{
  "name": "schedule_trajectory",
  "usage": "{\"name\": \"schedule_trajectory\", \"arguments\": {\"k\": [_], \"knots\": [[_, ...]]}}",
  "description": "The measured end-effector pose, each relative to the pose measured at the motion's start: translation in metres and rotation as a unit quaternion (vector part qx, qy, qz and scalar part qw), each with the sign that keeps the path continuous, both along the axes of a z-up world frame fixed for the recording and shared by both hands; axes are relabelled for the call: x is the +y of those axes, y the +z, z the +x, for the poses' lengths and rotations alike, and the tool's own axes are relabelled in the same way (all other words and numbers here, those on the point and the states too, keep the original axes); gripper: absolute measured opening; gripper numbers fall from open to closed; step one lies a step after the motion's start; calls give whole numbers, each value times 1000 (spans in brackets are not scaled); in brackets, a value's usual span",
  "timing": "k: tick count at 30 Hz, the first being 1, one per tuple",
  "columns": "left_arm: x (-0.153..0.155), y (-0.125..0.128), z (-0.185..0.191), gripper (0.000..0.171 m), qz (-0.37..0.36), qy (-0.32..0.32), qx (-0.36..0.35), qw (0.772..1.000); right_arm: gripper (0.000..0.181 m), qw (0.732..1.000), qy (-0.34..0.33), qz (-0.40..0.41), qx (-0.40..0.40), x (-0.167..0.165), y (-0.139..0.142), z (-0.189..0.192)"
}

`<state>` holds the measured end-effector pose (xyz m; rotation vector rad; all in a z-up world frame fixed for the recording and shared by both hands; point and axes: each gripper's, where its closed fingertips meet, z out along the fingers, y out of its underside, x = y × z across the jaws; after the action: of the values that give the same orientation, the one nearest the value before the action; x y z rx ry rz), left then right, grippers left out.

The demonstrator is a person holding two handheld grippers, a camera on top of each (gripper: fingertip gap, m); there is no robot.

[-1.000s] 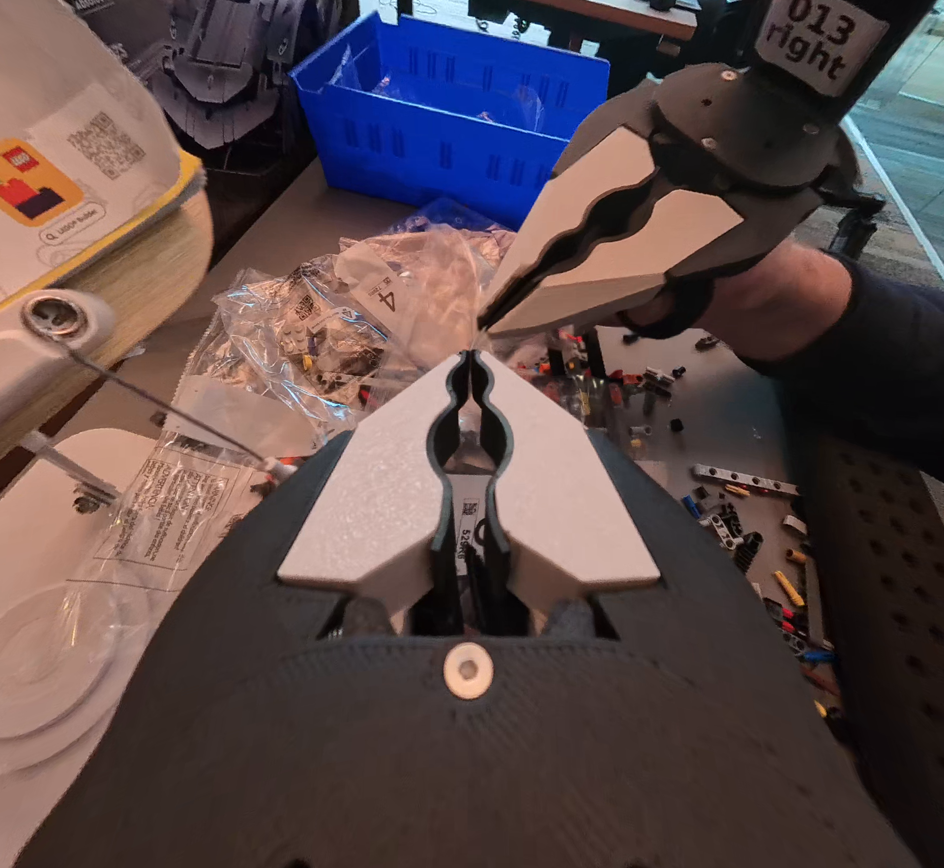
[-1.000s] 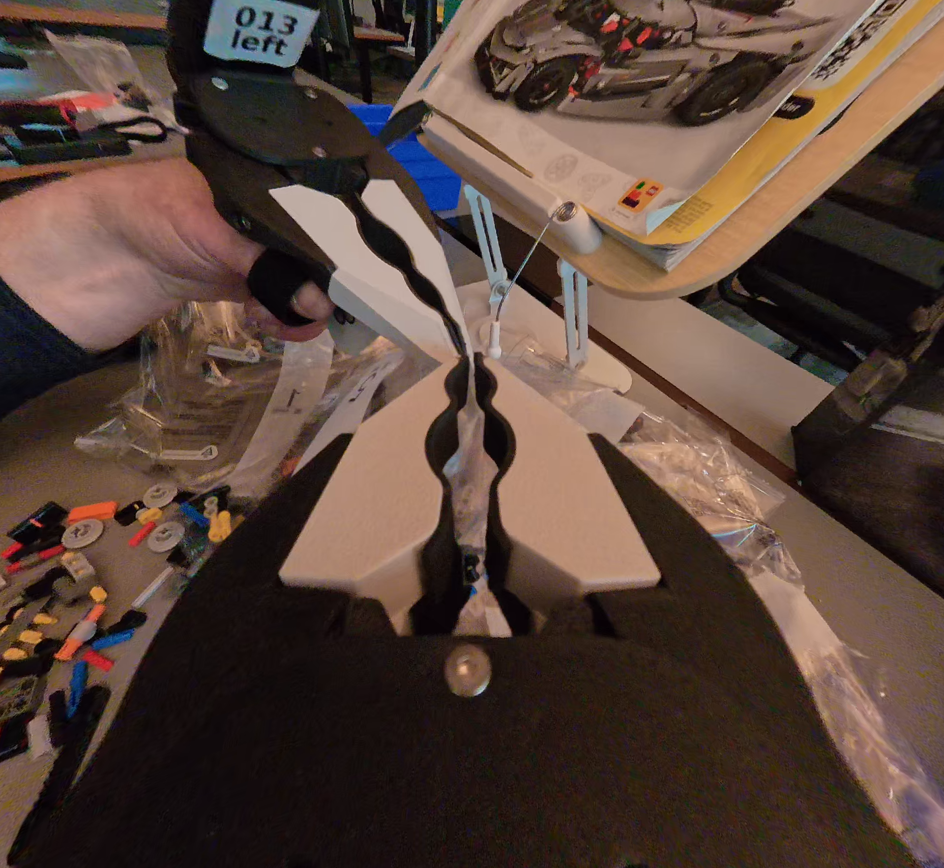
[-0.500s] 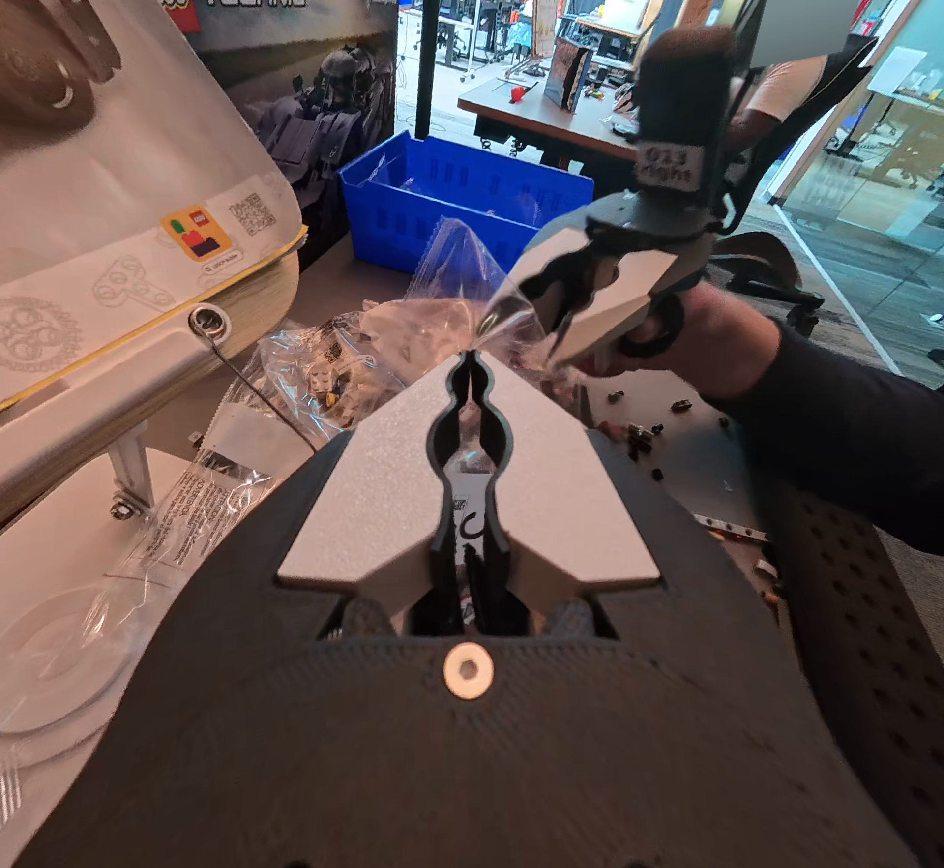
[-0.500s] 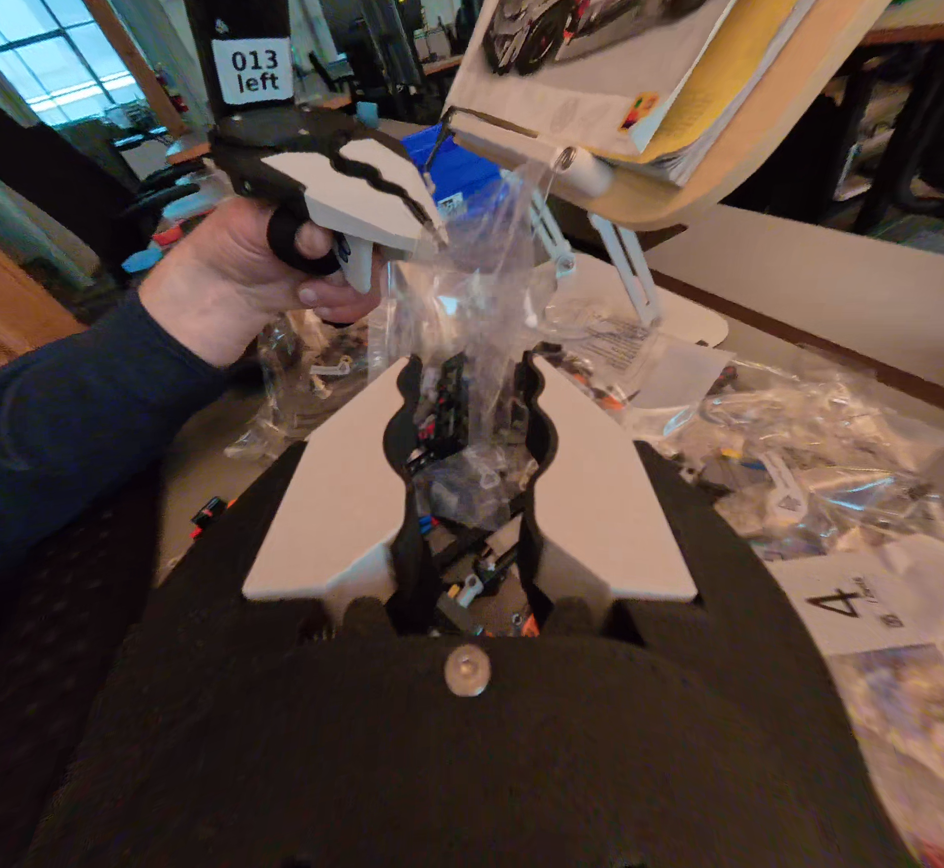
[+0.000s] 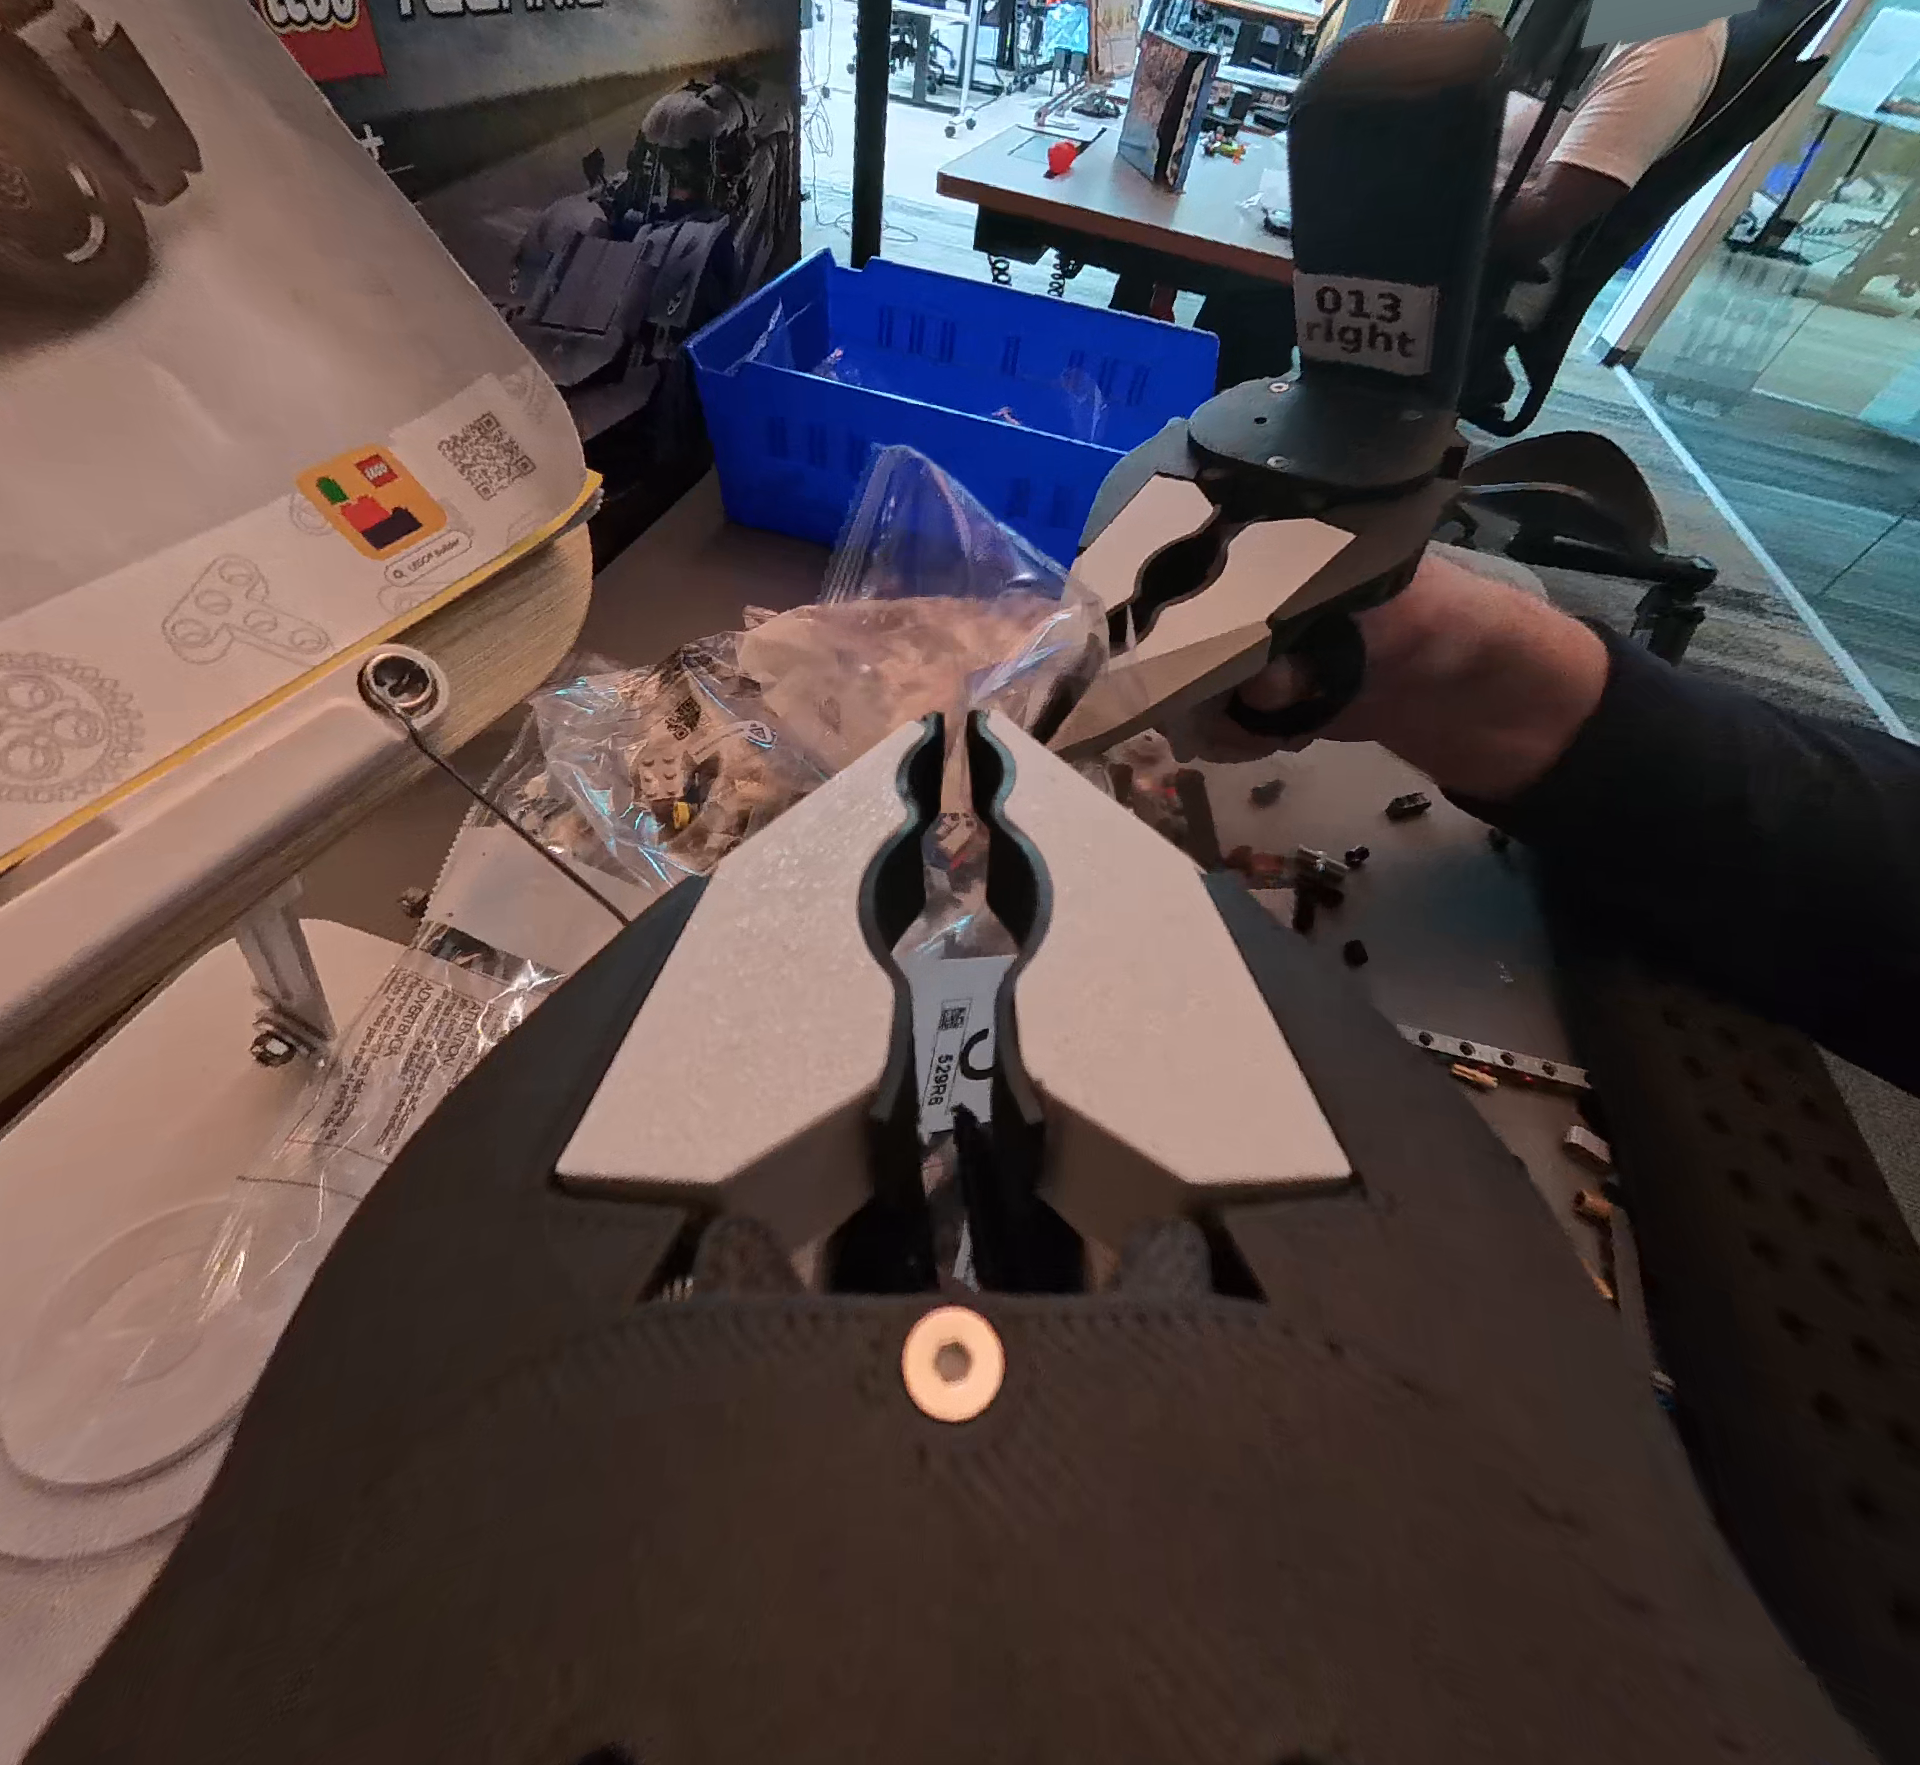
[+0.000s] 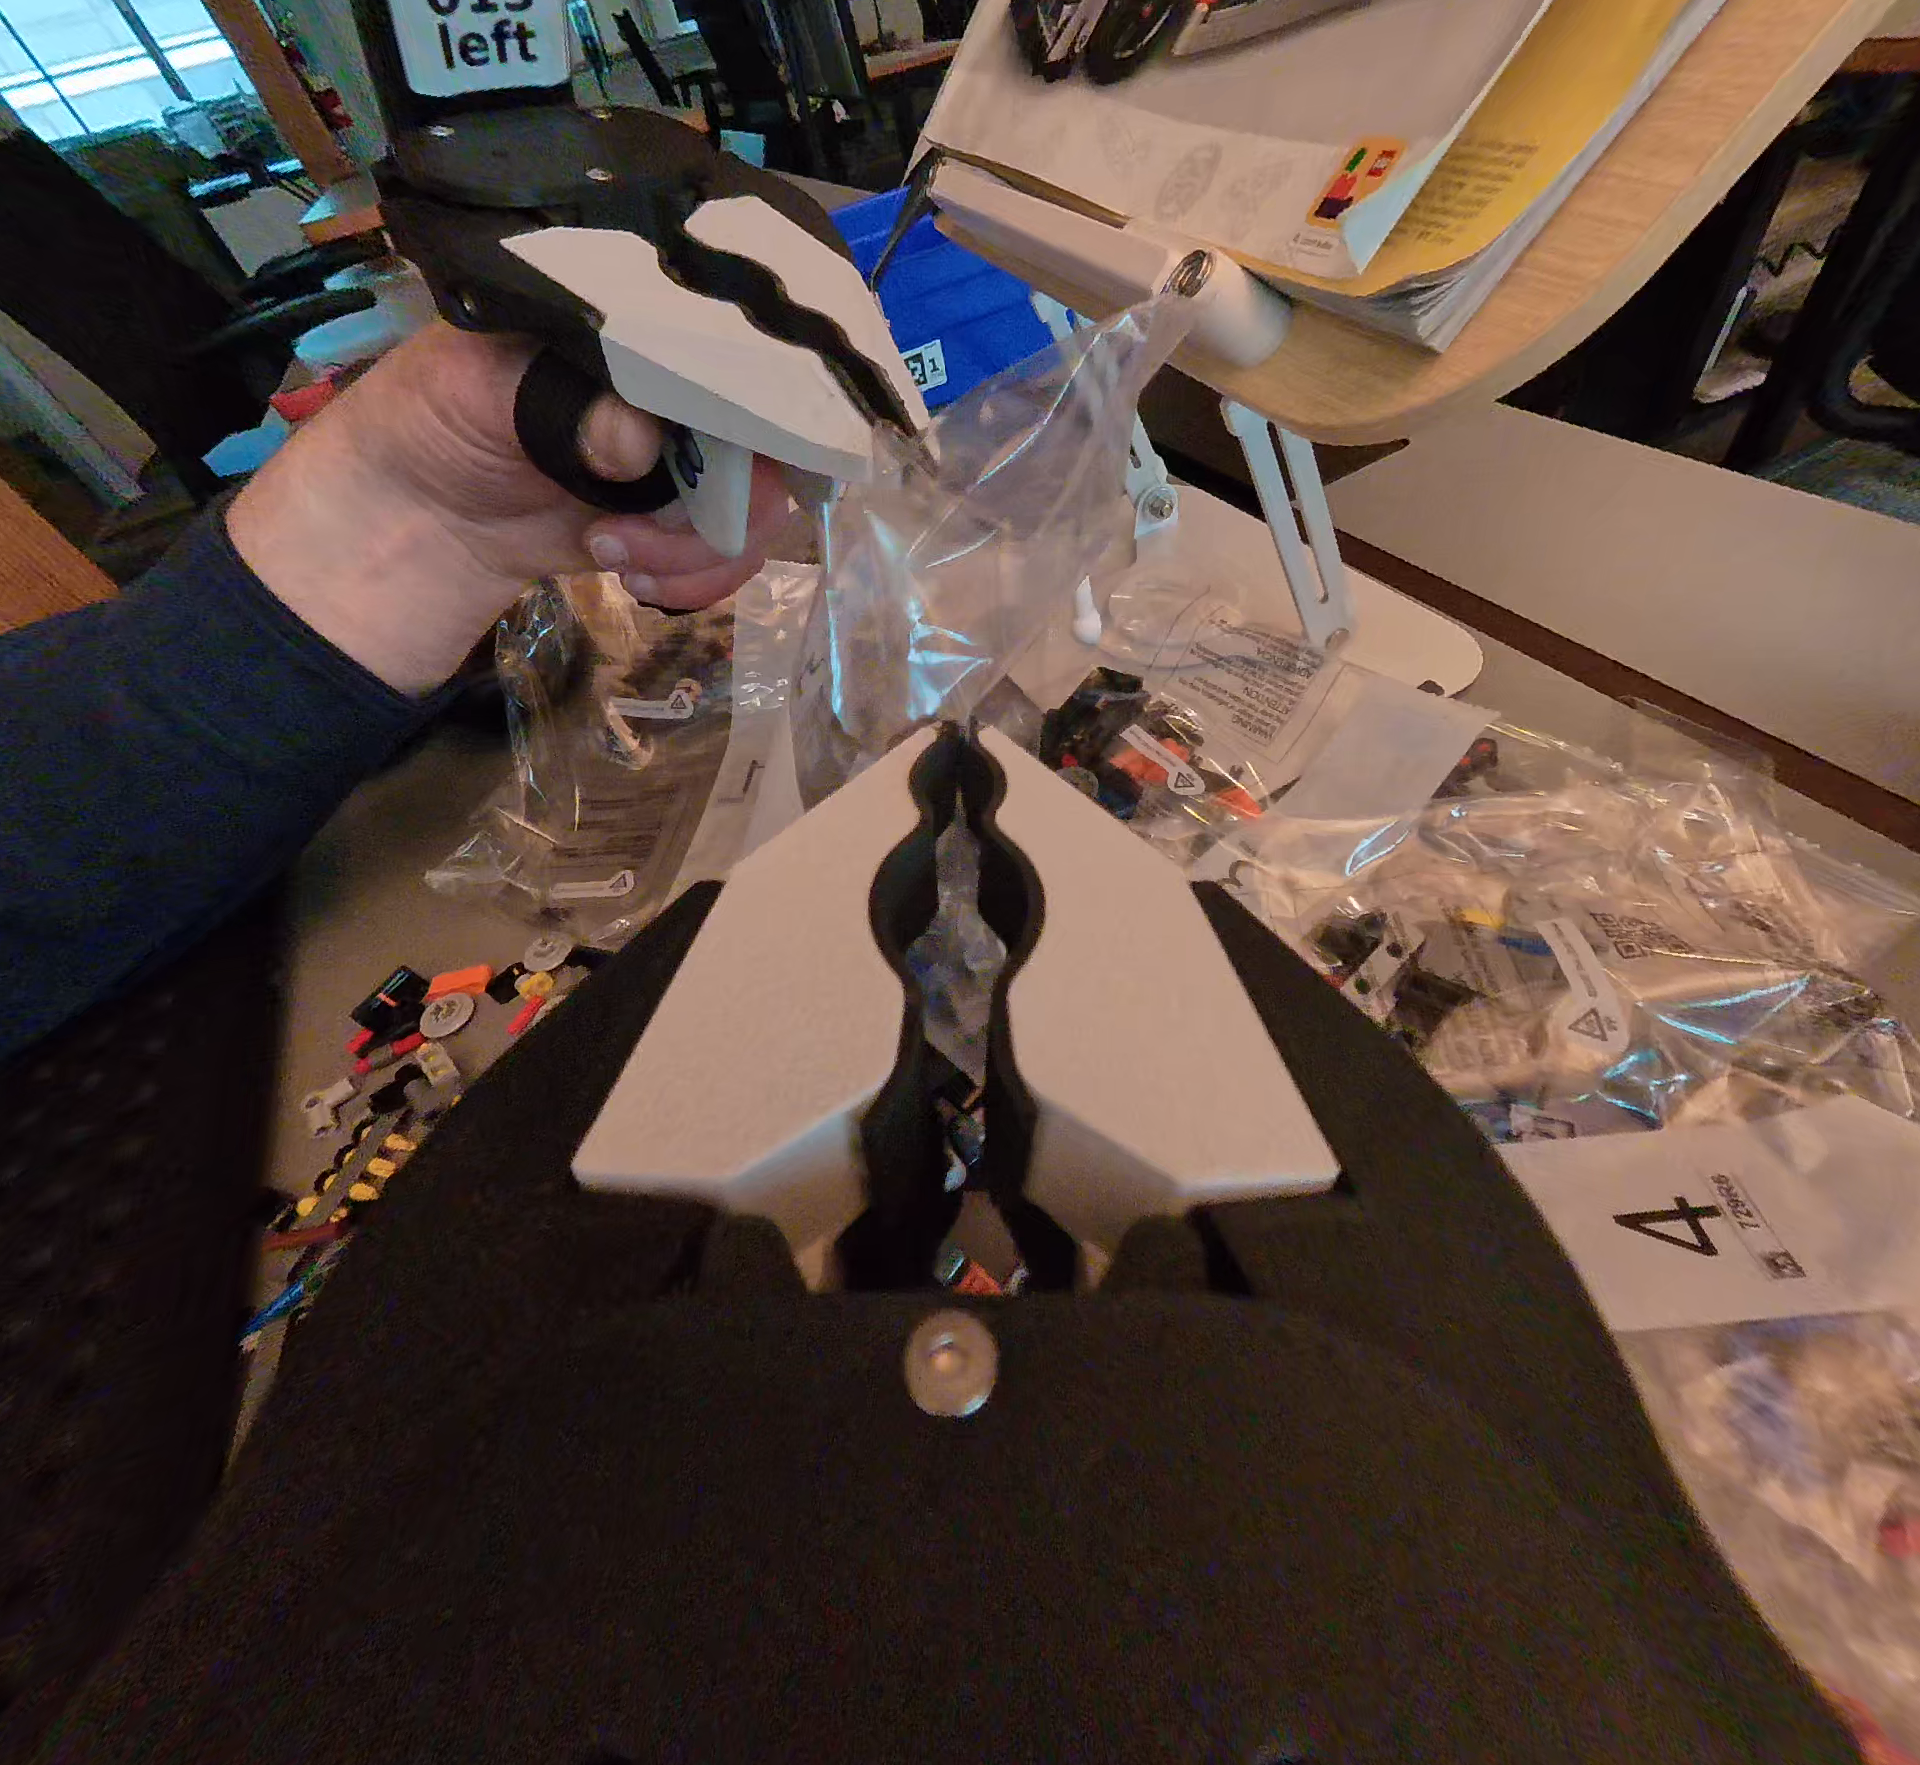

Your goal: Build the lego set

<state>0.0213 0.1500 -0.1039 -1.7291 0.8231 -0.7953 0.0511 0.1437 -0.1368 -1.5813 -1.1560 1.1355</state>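
Clear plastic bag (image 6: 935, 572) hangs stretched above the table between my two grippers: left gripper (image 6: 904, 448) pinches its upper edge, right gripper (image 6: 956, 739) is clamped on its lower edge, directly below, so pulling apart should tear it.

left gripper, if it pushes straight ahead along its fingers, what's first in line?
Probably the clear plastic bag the left gripper is already pinching; right behind it sits the right gripper, fingers close by. Depth is hard to judge, so treat as likely contact.
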Motion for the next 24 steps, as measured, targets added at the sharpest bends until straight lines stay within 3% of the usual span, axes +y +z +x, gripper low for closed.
{"name": "schedule_trajectory", "arguments": {"k": [10,18,21,24], "knots": [[3,0,-5,17,-2,17,6,1000,0,1000,-12,3,8,5,4,3],[5,-21,3,45,-29,4,26,999,0,1000,7,-2,29,1,11,3],[7,-27,5,36,-26,6,40,999,0,999,20,-1,27,-3,10,0],[8,-28,3,14,-20,6,47,999,0,999,39,12,31,-10,14,-4]]}}
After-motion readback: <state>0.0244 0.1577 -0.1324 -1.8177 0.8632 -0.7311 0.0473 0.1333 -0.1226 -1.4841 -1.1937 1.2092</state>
